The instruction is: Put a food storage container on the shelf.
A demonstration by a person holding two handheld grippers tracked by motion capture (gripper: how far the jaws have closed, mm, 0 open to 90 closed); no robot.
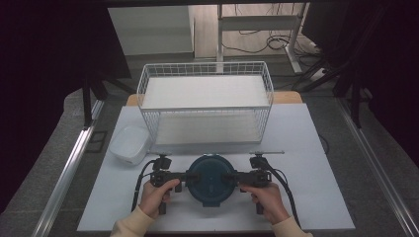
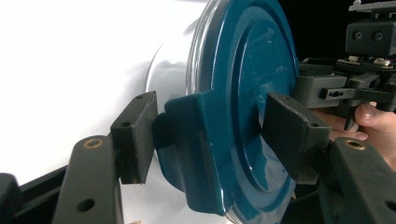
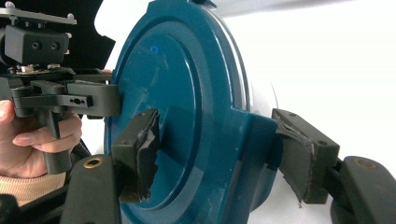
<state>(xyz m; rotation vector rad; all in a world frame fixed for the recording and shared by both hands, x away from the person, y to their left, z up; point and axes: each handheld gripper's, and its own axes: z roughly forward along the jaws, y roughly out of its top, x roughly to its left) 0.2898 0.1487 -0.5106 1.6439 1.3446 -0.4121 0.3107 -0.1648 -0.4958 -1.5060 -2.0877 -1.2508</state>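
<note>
Gripping the round teal lid (image 1: 211, 180) from both sides, you have it on the white table (image 1: 316, 163) just in front of the wire basket (image 1: 206, 101), at the near edge between your two hands. Your left gripper (image 1: 185, 177) comes in from the lid's left, and in the left gripper view its two pads (image 2: 136, 135) straddle the clip tab (image 2: 191, 140) on the rim, one pad on the lid's face and one on the tab's outer side, both pressed against it. Your right gripper (image 1: 231, 177) mirrors this from the lid's right, its pads (image 3: 140, 154) clamped on the opposite clip tab (image 3: 252, 154) in the right gripper view. A white bowl (image 1: 130, 144) sits beyond the lid and to its left, beside the basket's front left corner, well apart from both grippers.
</note>
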